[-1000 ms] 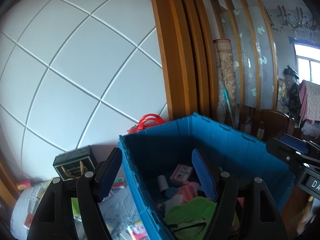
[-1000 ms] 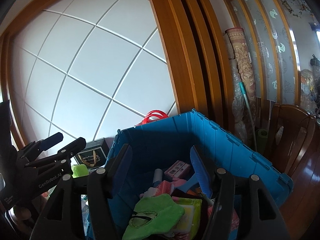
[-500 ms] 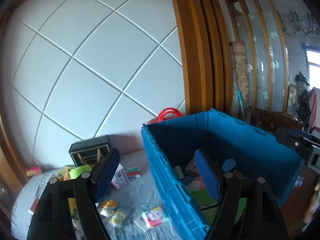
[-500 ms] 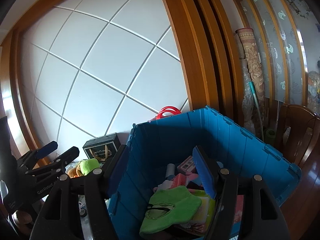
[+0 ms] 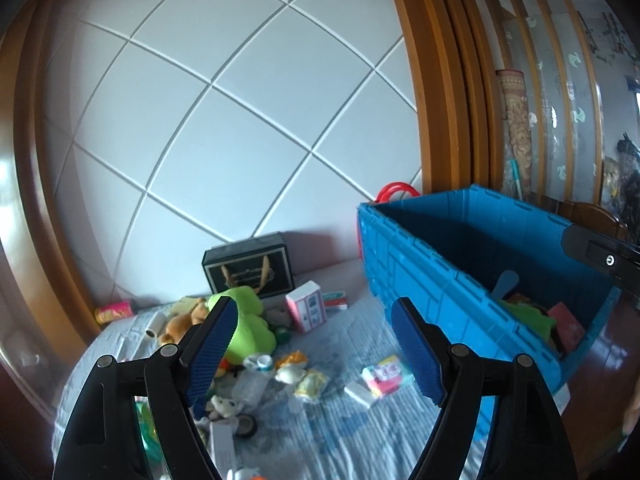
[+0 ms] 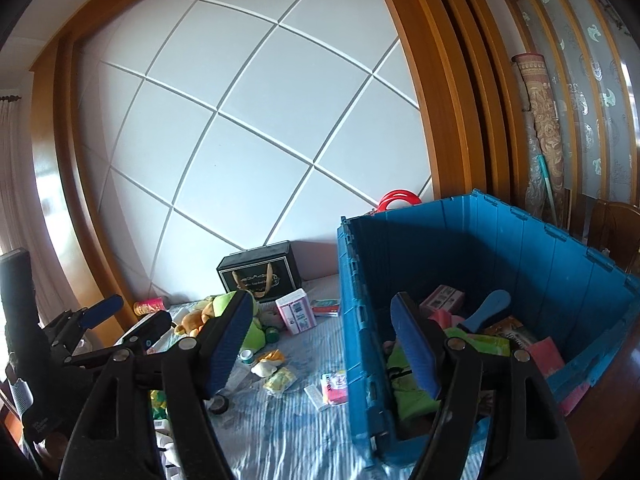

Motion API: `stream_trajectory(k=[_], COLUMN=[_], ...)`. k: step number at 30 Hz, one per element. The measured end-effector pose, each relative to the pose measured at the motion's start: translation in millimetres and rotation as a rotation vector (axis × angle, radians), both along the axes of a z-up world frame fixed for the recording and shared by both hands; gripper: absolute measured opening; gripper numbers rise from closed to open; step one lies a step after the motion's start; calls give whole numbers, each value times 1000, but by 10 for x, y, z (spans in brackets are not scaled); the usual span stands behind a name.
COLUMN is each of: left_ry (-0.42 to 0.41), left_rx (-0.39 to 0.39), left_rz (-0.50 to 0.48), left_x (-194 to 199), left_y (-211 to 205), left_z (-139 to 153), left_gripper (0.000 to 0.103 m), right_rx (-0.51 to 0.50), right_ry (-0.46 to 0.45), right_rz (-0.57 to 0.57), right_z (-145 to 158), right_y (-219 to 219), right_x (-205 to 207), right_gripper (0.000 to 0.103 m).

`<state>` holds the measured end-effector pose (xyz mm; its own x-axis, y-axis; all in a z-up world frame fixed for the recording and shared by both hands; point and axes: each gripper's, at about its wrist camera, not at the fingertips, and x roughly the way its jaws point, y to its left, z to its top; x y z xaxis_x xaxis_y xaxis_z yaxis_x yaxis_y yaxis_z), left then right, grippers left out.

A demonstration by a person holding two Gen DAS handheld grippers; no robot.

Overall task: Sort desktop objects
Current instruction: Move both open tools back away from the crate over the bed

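Two grippers, left point(image 5: 312, 350) and right point(image 6: 324, 344), gape wide and empty. One blue bin point(image 6: 560, 256) stands beside one green plush point(image 5: 248, 320) and one black box point(image 5: 248, 270).

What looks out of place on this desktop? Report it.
Nothing is damaged or spilled, but unsorted clutter lies beside the blue crate: a green plush toy, a pink carton and small packets.

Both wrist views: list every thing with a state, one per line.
left gripper: open, empty
right gripper: open, empty
blue crate: lid off, partly filled
black gift box: closed, upright
pink carton: closed, standing
green plush toy: lying on the table
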<state>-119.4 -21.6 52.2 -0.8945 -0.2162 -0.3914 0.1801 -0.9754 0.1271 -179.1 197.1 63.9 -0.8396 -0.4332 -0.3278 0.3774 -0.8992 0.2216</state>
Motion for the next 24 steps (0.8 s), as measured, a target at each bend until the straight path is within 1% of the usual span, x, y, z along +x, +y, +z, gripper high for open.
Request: stream_trajectory(k=[5,8,10,13,17,19,21,24], left_ry=[-18,-21,-21,-28,-12,-5,2,15], left_rx=[17,15,18,28,40,48,55,56], left_rz=[14,17,28,40,55,60,60,56], left_x=[392,588,690,831,997,1035,1067,1077], left_y=[-432,-632,-746,-891,-1024,-1052,-1072,-1040], left_z=[-118,-206,-261,-338,-359,-351,-344,-329], left_gripper=[79,79,79,79,79,79,79,79], right_rx=[20,41,66,70,79,90,92,117], right_ry=[28,45,53,51,65,64,44,48], right_rz=[-29,-52,-59,-70,-98,-114,-122,-140], right_z=[-66,-145,-206,-286,-349,-361,-372,-383], right_y=[-354,-541,-661,-765,-834,-840,-821,-794], right_x=[505,777,921,1050,1186,1203,1193,1229], right_gripper=[72,78,78,79,79,79,79,79])
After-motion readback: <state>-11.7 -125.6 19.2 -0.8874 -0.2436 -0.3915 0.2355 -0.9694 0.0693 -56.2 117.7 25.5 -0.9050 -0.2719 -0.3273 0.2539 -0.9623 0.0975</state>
